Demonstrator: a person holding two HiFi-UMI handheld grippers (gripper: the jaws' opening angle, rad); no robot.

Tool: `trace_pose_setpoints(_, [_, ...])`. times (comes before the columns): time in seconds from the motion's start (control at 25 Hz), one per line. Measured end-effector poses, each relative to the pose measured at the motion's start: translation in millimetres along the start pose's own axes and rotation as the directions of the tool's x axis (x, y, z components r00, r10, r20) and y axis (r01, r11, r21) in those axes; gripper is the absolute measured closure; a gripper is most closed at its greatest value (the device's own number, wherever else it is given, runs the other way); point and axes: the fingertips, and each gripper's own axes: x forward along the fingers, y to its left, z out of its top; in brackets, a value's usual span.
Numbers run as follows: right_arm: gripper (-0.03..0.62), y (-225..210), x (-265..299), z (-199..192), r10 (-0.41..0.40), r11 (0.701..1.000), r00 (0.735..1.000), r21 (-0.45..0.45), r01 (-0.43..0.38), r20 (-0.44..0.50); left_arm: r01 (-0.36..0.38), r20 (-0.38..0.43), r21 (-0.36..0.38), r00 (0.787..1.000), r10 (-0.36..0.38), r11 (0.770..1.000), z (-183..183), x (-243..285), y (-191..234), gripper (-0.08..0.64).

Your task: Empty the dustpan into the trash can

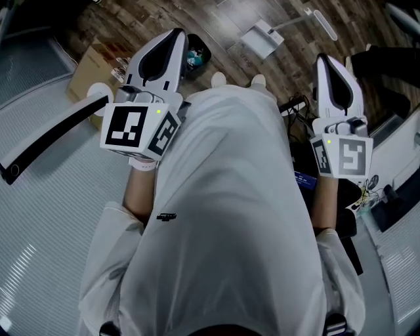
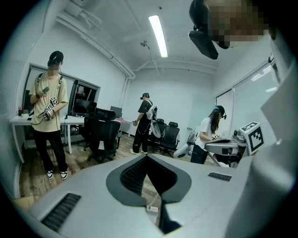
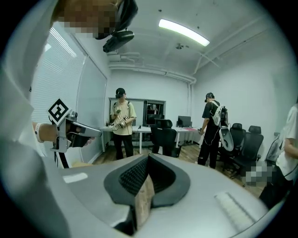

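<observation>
Wood planks (image 1: 216, 20) cover the stretch of floor where the task's things lie. They meet a grey ribbed flooring (image 1: 39, 216) along an edge on the person's left side. The room around is an office with white walls, a strip light (image 2: 158, 35) on the ceiling, black swivel chairs (image 2: 104, 132) and a white counter (image 2: 18, 120) by the far wall. Other people (image 2: 49, 111) stand about (some with tools of their own).

The person's pale shirt (image 1: 223, 216) fills the middle of the head view. The left tool (image 1: 176, 36) and right tool (image 1: 325, 62) are raised on either side of it. Each is clenched, jaws pressed together with nothing between them, so neither has hold of anything.

A cardboard box (image 1: 92, 69) sits at the planks' edge by the ribbed flooring. A dark bin (image 1: 197, 54), which I take for the trash can, stands on the planks near the box, ahead of the person's shoes (image 1: 220, 80).

The dustpan (image 1: 261, 38) lies on the planks ahead of the feet, apart from both tools, with the bin not far off on the person's left. A thin pale handle (image 1: 295, 23) leads away from it. It looks like moulded plastic: light, stiff and rather slick. I judge the handle the place to take hold, fairly close to the pan, so the pan neither swings nor tips its load before it is over the bin. What it carries is too small to make out.
</observation>
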Motion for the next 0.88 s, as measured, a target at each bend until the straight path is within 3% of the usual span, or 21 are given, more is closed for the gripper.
trace_pose_setpoints(0.48, [0.579,11.3,-12.1,4.8,-0.026,0.998,1.0,-0.051,0.026,-0.01,0.026,0.031,0.019,0.999,-0.027,0.999,-2.4,-9.2,-7.5,0.552])
trace_pose_setpoints(0.88, [0.579,19.2,-13.3,4.3,-0.041,0.999,0.999,-0.026,0.041,-0.016,0.055,0.033,0.047,0.998,-0.057,0.997,-4.2,-13.3,-22.6,0.554])
